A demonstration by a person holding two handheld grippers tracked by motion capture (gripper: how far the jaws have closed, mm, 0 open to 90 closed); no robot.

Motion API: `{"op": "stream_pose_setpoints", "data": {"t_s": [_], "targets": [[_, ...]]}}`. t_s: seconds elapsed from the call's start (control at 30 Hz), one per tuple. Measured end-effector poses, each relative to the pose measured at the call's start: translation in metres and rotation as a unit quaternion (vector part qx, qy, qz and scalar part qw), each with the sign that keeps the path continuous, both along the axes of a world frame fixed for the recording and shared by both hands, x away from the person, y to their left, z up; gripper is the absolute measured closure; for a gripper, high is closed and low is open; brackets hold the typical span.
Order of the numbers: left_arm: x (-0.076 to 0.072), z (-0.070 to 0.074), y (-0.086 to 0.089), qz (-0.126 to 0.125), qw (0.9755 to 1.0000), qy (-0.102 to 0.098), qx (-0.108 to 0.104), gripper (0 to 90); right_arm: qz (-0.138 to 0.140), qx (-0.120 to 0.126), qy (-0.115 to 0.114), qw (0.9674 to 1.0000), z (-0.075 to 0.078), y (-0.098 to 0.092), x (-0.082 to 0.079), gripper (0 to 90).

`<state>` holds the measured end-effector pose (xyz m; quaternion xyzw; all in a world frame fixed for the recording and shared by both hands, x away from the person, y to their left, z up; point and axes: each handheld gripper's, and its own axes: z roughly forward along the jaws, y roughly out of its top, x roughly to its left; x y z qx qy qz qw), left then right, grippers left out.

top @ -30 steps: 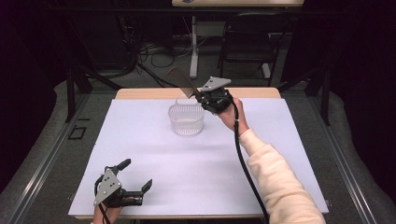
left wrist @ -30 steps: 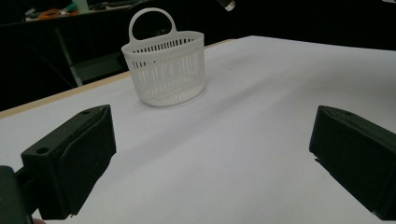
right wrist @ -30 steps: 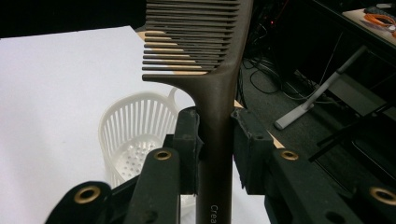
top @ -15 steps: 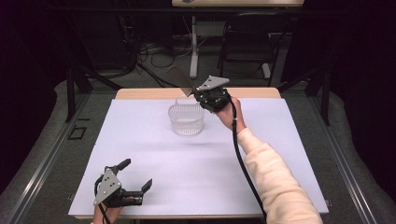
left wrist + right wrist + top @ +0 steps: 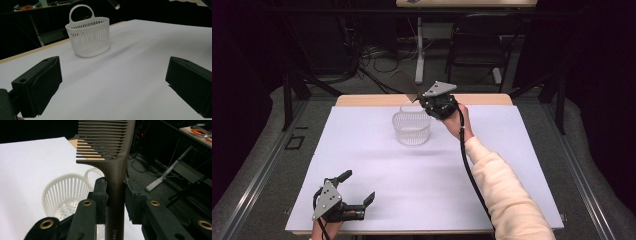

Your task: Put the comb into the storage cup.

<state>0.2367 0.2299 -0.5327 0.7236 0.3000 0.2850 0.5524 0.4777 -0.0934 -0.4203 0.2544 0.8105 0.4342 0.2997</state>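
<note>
Your right gripper has its jaws clamped on the handle of a brown comb, teeth end up and past the far table edge, held above and just behind the white basket. Comb looks light, stiff plastic, smooth and prob slippery; wide teeth are the weak part, so keep hold on the solid handle as you have it, not the toothed section. Grip sits low on the handle near the printed lettering, so the long end can lever in the jaws if it knocks the rim. Basket is thin slotted plastic w/ a loop handle at the back, light, likely to skid or tip if nudged; mouth is open, appears empty. Your left gripper rests at the near left corner, jaws wide apart, nothing in them, well apart from basket. Plenty of bare white surface btwn the two; far edge is close behind the basket, so approach from above.
</note>
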Motion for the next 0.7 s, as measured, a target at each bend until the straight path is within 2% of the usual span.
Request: {"op": "stream_pose_setpoints", "data": {"t_s": [0.7], "targets": [[0.0004, -0.0003, 0.0003, 0.001, 1.0000, 0.000, -0.001, 0.5, -0.001, 0.010, -0.010, 0.9999, -0.0044, 0.0064, 0.0036, 72.7]]}}
